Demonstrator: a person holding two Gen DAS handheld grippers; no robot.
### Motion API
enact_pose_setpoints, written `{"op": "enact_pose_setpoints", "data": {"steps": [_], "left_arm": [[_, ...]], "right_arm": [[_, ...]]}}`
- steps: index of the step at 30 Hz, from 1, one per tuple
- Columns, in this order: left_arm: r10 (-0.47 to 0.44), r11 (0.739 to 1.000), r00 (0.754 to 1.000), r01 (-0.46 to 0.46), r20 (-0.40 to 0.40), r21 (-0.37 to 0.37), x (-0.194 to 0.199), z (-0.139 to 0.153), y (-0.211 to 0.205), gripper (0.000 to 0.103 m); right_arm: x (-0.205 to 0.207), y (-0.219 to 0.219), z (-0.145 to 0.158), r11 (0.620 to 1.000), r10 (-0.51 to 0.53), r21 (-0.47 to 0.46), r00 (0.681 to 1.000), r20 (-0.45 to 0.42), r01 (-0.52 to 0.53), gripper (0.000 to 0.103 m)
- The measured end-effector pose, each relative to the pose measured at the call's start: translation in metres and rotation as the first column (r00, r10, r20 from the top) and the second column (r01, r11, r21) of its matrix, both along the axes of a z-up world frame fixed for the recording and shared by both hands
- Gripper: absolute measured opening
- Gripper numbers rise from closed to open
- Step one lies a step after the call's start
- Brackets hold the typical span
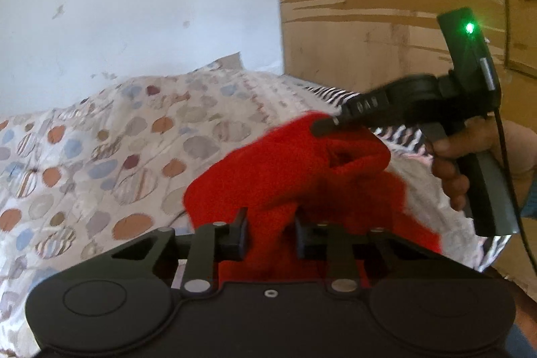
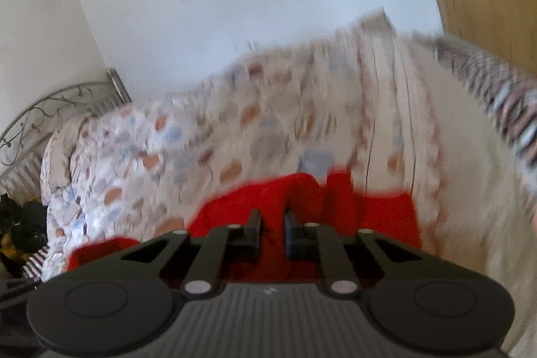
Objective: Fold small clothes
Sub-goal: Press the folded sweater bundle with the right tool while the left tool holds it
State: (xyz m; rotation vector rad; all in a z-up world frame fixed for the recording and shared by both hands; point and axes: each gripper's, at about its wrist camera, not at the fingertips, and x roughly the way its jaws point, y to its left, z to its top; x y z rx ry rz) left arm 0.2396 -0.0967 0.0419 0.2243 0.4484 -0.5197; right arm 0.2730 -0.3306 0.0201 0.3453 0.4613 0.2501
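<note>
A small red fleece garment (image 1: 285, 176) lies bunched on a bed covered with a spotted sheet (image 1: 100, 156). My left gripper (image 1: 271, 223) is shut on a thick fold of the red cloth, which fills the gap between its black pads. In the left wrist view my right gripper (image 1: 322, 127), held by a hand (image 1: 449, 163), pinches the garment's far upper edge. Seen from the right wrist, the right gripper (image 2: 272, 223) is shut on the red garment (image 2: 386, 213), with cloth pressed between its narrow jaws. That view is blurred.
A white wall (image 1: 134, 5) rises behind the bed and a wooden wardrobe (image 1: 386, 5) stands at the right. A metal bed frame (image 2: 50, 113) shows at the left of the right wrist view, with dark clutter (image 2: 20, 223) below it. A striped cloth (image 2: 503, 103) lies at the bed's right edge.
</note>
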Motion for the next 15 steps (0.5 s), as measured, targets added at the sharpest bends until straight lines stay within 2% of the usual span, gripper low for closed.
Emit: {"op": "enact_pose_setpoints", "data": {"steps": [2,4,9,15], "left_arm": [[-0.036,0.999,0.999,0.036,0.019,0.008,-0.007,0.004,-0.013,0.027],[-0.074,0.997,0.997,0.073,0.033,0.026,-0.014,0.005,-0.029,0.027],[-0.149,0.984,0.988,0.144,0.035,0.103,-0.026,-0.006,-0.061,0.027],[-0.211,0.962,0.976,0.200,0.046,0.187,-0.039,-0.026,-0.070,0.027]], "right_arm": [[-0.015,-0.008,0.011,0.999,-0.031,-0.016,0.998,0.058,0.032,0.014],[-0.025,-0.019,0.013,0.998,-0.058,-0.022,0.995,0.076,0.060,0.014],[-0.039,-0.053,-0.008,0.991,-0.132,0.006,0.991,0.003,0.132,0.014],[-0.047,-0.072,-0.050,0.985,-0.161,0.055,0.983,-0.091,0.166,0.014]]}}
